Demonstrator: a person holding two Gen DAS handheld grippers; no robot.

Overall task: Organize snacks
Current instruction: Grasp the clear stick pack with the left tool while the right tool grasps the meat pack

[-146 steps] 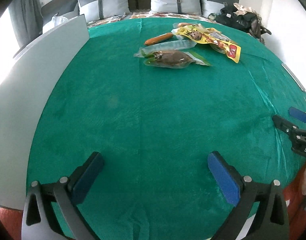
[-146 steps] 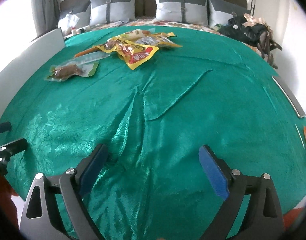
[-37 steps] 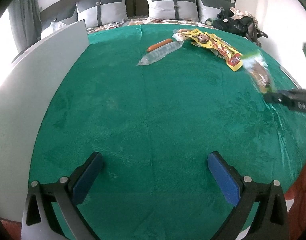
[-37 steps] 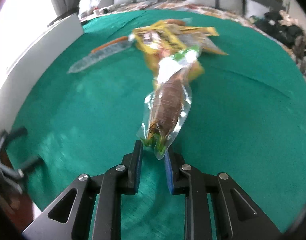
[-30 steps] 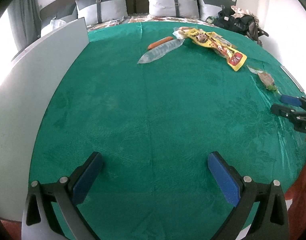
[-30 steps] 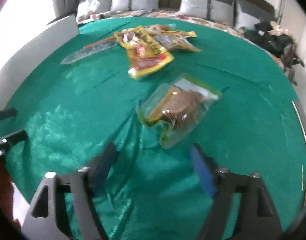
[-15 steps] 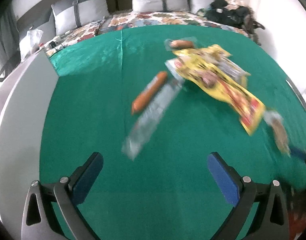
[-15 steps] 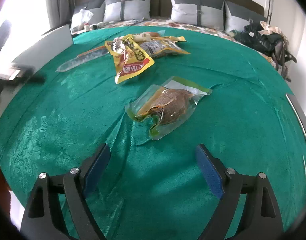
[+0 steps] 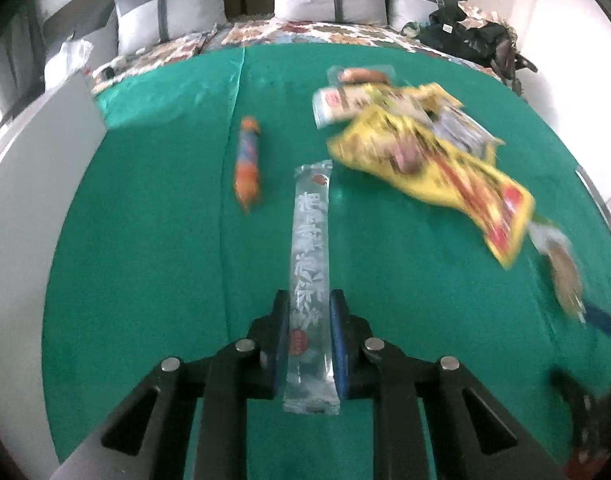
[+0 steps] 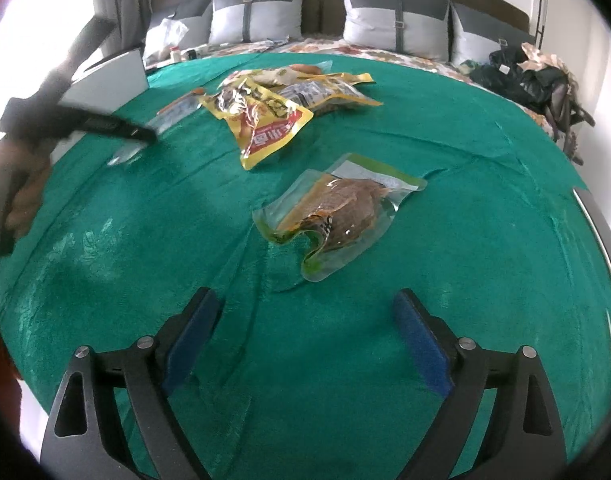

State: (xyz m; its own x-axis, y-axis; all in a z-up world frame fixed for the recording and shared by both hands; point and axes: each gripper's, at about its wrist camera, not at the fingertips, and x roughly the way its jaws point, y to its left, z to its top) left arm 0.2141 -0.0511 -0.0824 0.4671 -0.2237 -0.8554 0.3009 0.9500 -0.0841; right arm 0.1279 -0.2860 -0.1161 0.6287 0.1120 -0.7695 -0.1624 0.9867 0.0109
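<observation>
My left gripper is shut on the near end of a long clear snack packet that lies on the green cloth. An orange sausage stick lies just left of it. A yellow snack bag and other packets are piled to the right. My right gripper is open and empty, just behind a clear vacuum pack with brown meat. The yellow bag lies beyond it, and the left gripper shows blurred at far left.
A green cloth covers the table. A grey board stands along the left edge. A bed with grey pillows is behind. A dark bag lies at the back right. A metal strip marks the right edge.
My left gripper moved forward to the long clear packet and shut on its near end. My right gripper, after letting go of the meat pack, stays open behind it.
</observation>
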